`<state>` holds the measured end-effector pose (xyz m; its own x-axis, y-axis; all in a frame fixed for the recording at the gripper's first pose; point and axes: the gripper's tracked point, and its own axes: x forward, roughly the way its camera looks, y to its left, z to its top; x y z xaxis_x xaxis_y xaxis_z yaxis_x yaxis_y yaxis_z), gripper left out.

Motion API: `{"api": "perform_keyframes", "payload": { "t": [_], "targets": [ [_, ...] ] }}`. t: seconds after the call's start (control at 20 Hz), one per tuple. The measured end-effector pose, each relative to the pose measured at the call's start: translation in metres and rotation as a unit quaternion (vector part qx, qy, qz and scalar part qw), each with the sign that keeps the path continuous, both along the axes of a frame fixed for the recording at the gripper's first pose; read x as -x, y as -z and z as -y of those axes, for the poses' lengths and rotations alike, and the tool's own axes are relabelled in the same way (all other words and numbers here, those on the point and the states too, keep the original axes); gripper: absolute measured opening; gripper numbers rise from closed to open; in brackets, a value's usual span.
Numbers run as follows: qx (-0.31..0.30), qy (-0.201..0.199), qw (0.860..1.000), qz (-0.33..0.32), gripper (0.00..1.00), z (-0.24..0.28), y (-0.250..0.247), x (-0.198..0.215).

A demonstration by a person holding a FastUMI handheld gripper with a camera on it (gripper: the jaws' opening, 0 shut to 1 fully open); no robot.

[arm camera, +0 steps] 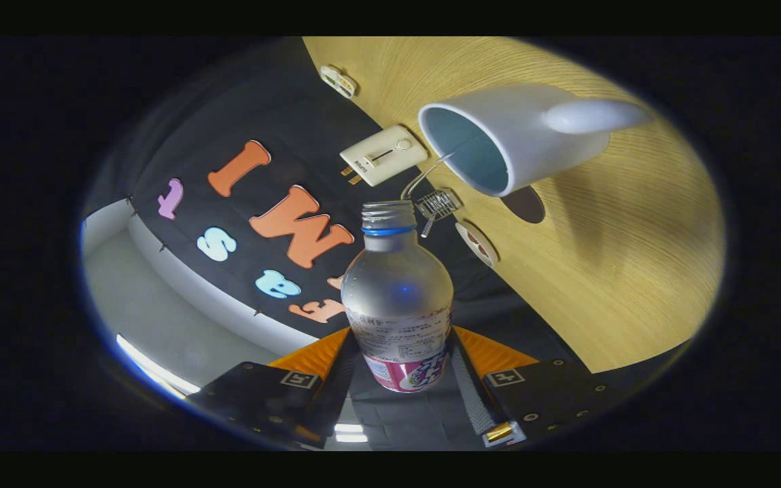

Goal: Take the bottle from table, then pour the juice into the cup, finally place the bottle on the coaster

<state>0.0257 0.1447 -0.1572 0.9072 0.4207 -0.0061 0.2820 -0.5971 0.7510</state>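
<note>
Here the gripper [401, 369] clamps both fingers on the labelled lower body of the uncapped, blue-ringed plastic bottle [397, 298], whose open neck points ahead toward the mouth of the white mug [506, 139] on the wooden table [607, 271] beyond.

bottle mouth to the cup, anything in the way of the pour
Nothing visible blocks it. The gripper is shut on the bottle, tilted toward the white cup; a thin stream arcs from its open neck into the cup.

Bottle [397, 298] base hidden btwn gripper [401, 379] fingers; label print too small.
</note>
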Motion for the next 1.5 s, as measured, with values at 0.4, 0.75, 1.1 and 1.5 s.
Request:
{"api": "perform_keyframes", "payload": {
  "t": [0.4,0.75,1.1,1.5],
  "targets": [
    [-0.022,-0.013,1.000,-0.001,0.74,-0.010,0.002,-0.002],
    [-0.032,-0.001,0.999,0.003,0.74,-0.003,0.000,-0.003],
    [-0.039,0.009,0.999,0.013,0.74,0.004,-0.007,-0.005],
    [-0.005,0.007,1.000,0.003,0.74,0.002,0.005,-0.005]
  ]
}}
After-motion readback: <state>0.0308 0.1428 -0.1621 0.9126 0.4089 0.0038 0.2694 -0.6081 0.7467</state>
